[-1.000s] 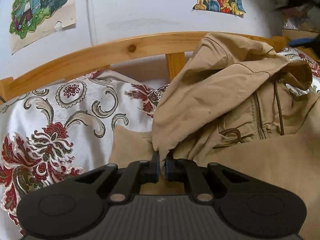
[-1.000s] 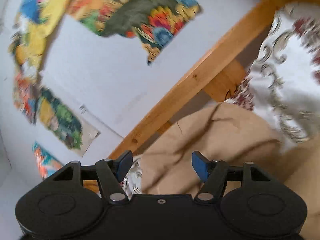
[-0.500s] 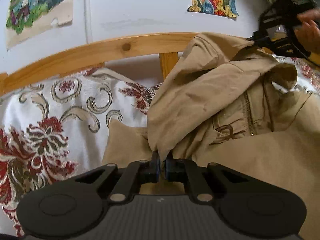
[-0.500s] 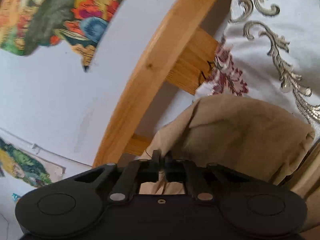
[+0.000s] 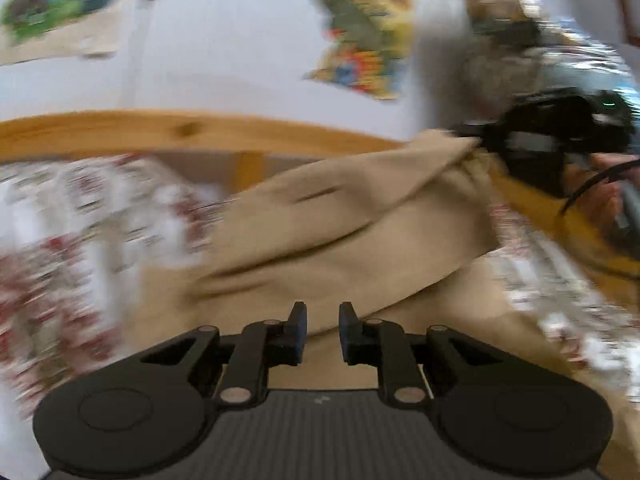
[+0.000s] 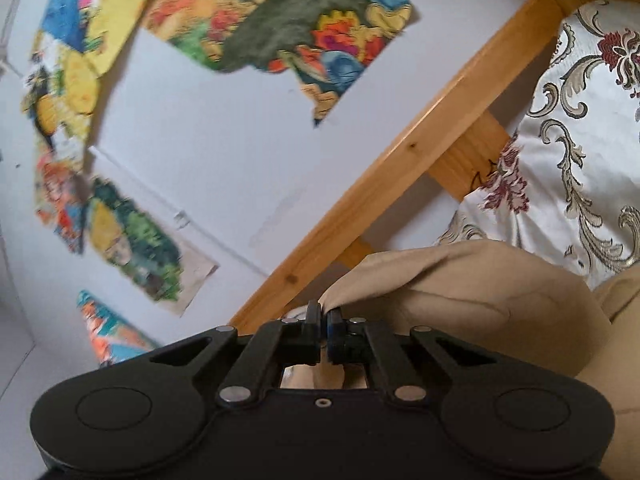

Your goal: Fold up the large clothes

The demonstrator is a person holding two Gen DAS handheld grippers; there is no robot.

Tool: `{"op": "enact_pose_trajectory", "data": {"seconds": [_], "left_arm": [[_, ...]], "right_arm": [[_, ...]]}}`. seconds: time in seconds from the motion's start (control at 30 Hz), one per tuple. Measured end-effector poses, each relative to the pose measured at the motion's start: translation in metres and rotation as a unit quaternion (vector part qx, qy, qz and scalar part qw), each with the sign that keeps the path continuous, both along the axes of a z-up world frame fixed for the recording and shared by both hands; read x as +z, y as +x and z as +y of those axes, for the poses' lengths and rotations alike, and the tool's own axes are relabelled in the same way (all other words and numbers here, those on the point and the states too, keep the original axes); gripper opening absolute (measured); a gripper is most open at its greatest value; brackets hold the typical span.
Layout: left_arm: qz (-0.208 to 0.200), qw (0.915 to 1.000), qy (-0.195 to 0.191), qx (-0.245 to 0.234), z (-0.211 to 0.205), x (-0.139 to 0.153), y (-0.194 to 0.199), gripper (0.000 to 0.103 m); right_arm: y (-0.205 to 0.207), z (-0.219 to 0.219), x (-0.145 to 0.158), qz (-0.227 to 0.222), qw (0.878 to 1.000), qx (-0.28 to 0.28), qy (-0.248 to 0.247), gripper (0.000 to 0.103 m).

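White wall (image 6: 224, 152) behind the bed, with torn colourful posters (image 6: 288, 20) stuck on it, and a wooden bed rail (image 6: 404, 160) running along its foot. The bed is covered in a white bedspread (image 6: 580, 152) with red flowers and gold scrolls; the left wrist view is badly motion-blurred, so that pattern is smeared there. The tan jacket (image 5: 340, 232) lies on the bedspread, most of it spread flat, one part lifted and stretched as a taut band up toward the right. At the top end of that band the right gripper (image 6: 324, 320) has its fingers pressed together on a bunched edge of the fabric, a small peak of cloth sticking up between the tips; the rest of the jacket bulges just right of and below them. From the left wrist view that same gripper shows as a dark shape at the jacket's upper right corner, with the person's hand (image 5: 600, 196) and a black cable (image 5: 592, 180) beside it. The left gripper (image 5: 322, 322) has its fingers spread a little, a clear gap between the blue pads (image 5: 301, 326), nothing clamped. The jacket's lower fold lies just ahead of and under the left fingertips; blur makes it impossible to tell if cloth touches them.
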State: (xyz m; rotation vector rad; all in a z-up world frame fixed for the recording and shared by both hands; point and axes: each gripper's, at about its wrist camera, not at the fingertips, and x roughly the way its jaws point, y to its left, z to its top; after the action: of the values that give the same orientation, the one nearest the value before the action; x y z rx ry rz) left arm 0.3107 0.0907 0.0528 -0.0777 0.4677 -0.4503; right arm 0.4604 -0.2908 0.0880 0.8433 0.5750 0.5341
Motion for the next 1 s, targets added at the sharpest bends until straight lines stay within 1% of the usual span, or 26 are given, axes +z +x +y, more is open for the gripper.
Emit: {"op": "enact_pose_trajectory", "data": {"seconds": [0.03,0.1,0.13,0.17,0.2,0.23,0.3,0.33,0.37,0.4,0.43,0.47,0.5,0.53,0.57,0.6,0.63,0.67,0.73,0.77,0.8,0.83,0.9,0.93,0.97,1.0], "left_arm": [[-0.003,0.9997,0.003,-0.025,-0.014,0.001,0.005,0.019],[0.0,0.9977,0.025,-0.063,-0.044,-0.004,0.022,0.019],[0.006,0.9962,0.042,-0.077,-0.059,-0.01,0.034,0.019],[0.012,0.9947,0.064,-0.08,-0.072,-0.017,0.046,0.019],[0.011,0.9935,0.086,-0.073,-0.083,-0.021,0.057,0.016],[0.003,0.9932,0.103,-0.053,-0.09,-0.025,0.068,0.012],[-0.023,0.9924,0.119,-0.02,-0.096,-0.026,0.083,0.007],[-0.046,0.9894,0.138,0.003,-0.1,-0.027,0.088,0.003],[-0.074,0.9832,0.165,0.023,-0.103,-0.028,0.089,0.003],[-0.103,0.9751,0.194,0.032,-0.107,-0.03,0.088,0.003],[-0.118,0.9688,0.216,0.029,-0.109,-0.034,0.085,0.003],[-0.118,0.9673,0.223,0.023,-0.108,-0.037,0.081,0.003],[-0.112,0.9673,0.227,0.01,-0.105,-0.041,0.075,0.004],[-0.1,0.9677,0.231,-0.015,-0.1,-0.046,0.066,0.01],[-0.088,0.9677,0.233,-0.035,-0.093,-0.05,0.058,0.013],[-0.07,0.9691,0.231,-0.051,-0.085,-0.053,0.049,0.018],[-0.045,0.9716,0.223,-0.066,-0.075,-0.055,0.038,0.025],[-0.017,0.9741,0.21,-0.083,-0.063,-0.056,0.027,0.029],[0.039,0.9785,0.171,-0.108,-0.041,-0.058,0.004,0.042],[0.066,0.9801,0.148,-0.114,-0.031,-0.059,-0.006,0.044],[0.087,0.9822,0.125,-0.11,-0.023,-0.06,-0.013,0.044],[0.105,0.9849,0.096,-0.098,-0.015,-0.06,-0.016,0.05],[0.136,0.9884,0.031,-0.061,0.003,-0.06,-0.014,0.058],[0.145,0.9885,-0.002,-0.042,0.009,-0.06,-0.007,0.058],[0.154,0.9872,-0.036,-0.024,0.018,-0.058,0.001,0.058],[0.16,0.9852,-0.062,-0.009,0.024,-0.057,0.008,0.058]], "right_arm": [[-0.004,0.0,0.001,0.0,1.0,0.003,0.005,0.001],[-0.014,-0.003,0.005,-0.002,1.0,0.009,0.018,0.001],[-0.019,-0.004,0.008,-0.005,1.0,0.013,0.024,0.001],[-0.025,-0.006,0.01,-0.006,0.999,0.018,0.033,0.001],[-0.03,-0.009,0.011,-0.006,0.999,0.024,0.04,0.001],[-0.036,-0.011,0.012,-0.006,0.999,0.029,0.045,0.001],[-0.051,-0.017,0.01,-0.009,0.998,0.041,0.042,0.001],[-0.059,-0.021,0.007,-0.01,0.998,0.044,0.041,0.001],[-0.068,-0.025,0.002,-0.01,0.998,0.047,0.04,0.001],[-0.075,-0.029,-0.003,-0.009,0.998,0.048,0.038,0.0],[-0.084,-0.033,-0.012,-0.009,0.998,0.048,0.038,0.0],[-0.091,-0.036,-0.021,-0.009,0.998,0.051,0.039,0.0],[-0.099,-0.039,-0.033,-0.004,0.997,0.056,0.044,0.0],[-0.106,-0.039,-0.045,0.002,0.997,0.062,0.048,0.0],[-0.112,-0.04,-0.055,0.008,0.997,0.066,0.05,0.0],[-0.121,-0.039,-0.065,0.014,0.996,0.072,0.046,0.0],[-0.128,-0.039,-0.072,0.016,0.996,0.075,0.037,0.0],[-0.135,-0.038,-0.077,0.017,0.997,0.077,0.028,0.0],[-0.146,-0.041,-0.088,0.021,0.996,0.081,0.024,0.0],[-0.15,-0.043,-0.092,0.023,0.996,0.081,0.022,0.0],[-0.154,-0.045,-0.097,0.026,0.996,0.08,0.015,0.0],[-0.157,-0.047,-0.101,0.027,0.996,0.078,0.01,0.0],[-0.161,-0.048,-0.109,0.035,0.997,0.073,0.002,0.0],[-0.163,-0.049,-0.115,0.042,0.996,0.072,-0.003,0.001],[-0.165,-0.047,-0.122,0.056,0.996,0.073,-0.009,0.003],[-0.167,-0.046,-0.127,0.067,0.995,0.073,-0.022,0.013]]}}
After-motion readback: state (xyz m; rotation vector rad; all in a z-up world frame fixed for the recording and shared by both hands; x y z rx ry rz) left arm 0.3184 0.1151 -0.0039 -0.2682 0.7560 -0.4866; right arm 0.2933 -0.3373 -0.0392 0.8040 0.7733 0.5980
